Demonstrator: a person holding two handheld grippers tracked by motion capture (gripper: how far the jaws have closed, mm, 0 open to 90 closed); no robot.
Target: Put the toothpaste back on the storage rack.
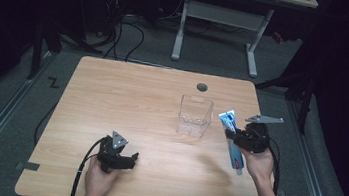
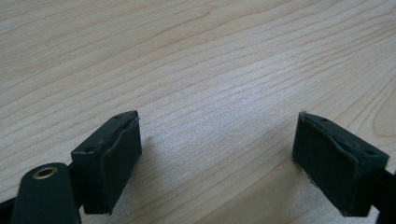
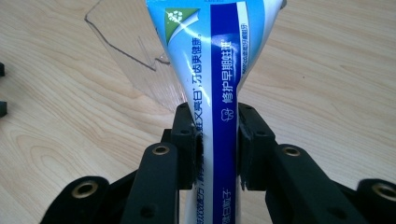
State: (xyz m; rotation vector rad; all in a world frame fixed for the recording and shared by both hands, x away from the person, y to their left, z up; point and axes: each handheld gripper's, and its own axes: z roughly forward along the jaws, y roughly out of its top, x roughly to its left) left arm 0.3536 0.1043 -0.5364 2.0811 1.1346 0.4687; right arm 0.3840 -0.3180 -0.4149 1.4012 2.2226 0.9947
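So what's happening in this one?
A person works at a wooden table with a gripper in each hand. The right gripper is shut on a blue and white toothpaste tube, held off the table beside a clear plastic container. The left gripper rests open near the table's front edge, with nothing between its jaws.

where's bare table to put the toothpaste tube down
Widest free patch: the table left of the clear container, from the far edge down to the left tongs. A smaller bare strip runs between both tongs, in front of the container. Crowded: the right side, where the right tongs grip the toothpaste tube beside the container.
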